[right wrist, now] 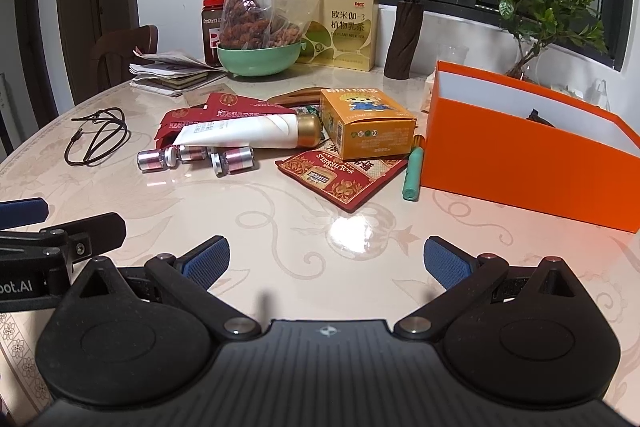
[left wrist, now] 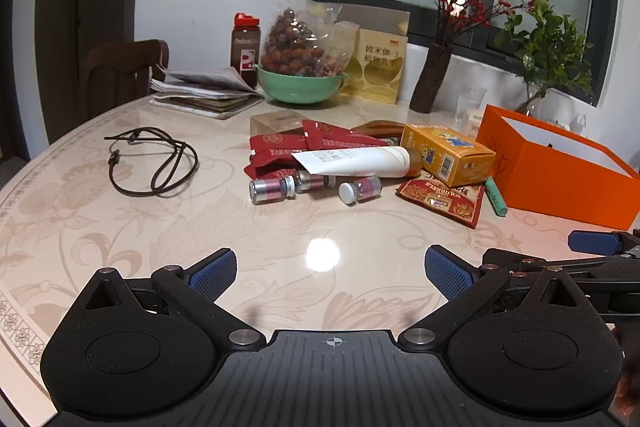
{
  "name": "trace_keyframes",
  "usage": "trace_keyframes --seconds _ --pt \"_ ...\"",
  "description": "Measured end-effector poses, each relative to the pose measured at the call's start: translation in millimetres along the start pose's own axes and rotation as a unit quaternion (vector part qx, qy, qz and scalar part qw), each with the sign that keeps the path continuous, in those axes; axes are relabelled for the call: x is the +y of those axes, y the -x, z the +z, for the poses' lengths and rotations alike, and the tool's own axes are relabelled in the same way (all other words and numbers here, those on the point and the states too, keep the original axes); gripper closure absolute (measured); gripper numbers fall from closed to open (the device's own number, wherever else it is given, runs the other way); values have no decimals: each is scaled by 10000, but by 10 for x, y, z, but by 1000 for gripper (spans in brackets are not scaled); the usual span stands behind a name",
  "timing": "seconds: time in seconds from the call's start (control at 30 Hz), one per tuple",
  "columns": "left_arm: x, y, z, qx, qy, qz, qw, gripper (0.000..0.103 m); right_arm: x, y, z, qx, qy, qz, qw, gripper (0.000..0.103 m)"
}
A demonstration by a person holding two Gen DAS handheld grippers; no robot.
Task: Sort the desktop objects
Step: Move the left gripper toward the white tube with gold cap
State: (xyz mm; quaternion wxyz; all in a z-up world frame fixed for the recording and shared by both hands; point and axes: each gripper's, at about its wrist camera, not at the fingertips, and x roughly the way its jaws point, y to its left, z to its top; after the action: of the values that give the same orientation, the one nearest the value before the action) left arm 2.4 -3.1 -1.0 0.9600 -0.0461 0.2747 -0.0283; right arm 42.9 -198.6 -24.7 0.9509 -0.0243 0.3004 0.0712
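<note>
Here we log a glossy floral counter [left wrist: 120, 227] under a window, three vials [left wrist: 272, 189] beside one white tube [left wrist: 360, 161], one orange box [right wrist: 520, 155] right; both grippers' fingers [left wrist: 212, 273] [right wrist: 206, 263] apart, empty.

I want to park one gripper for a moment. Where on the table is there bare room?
Bare table lies between both open grippers and the vials, and between the black cord and the books. It is crowded from the white tube to the orange box.
</note>
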Motion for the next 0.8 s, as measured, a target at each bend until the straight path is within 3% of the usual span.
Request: trace_keyframes --seconds 0.53,0.8 --pt "37 -84 10 45 12 -47 10000 0 11 -71 16 25 12 2 10000 0" --pt "222 -263 145 76 98 -186 9998 0 110 -276 123 38 253 264 9993 0"
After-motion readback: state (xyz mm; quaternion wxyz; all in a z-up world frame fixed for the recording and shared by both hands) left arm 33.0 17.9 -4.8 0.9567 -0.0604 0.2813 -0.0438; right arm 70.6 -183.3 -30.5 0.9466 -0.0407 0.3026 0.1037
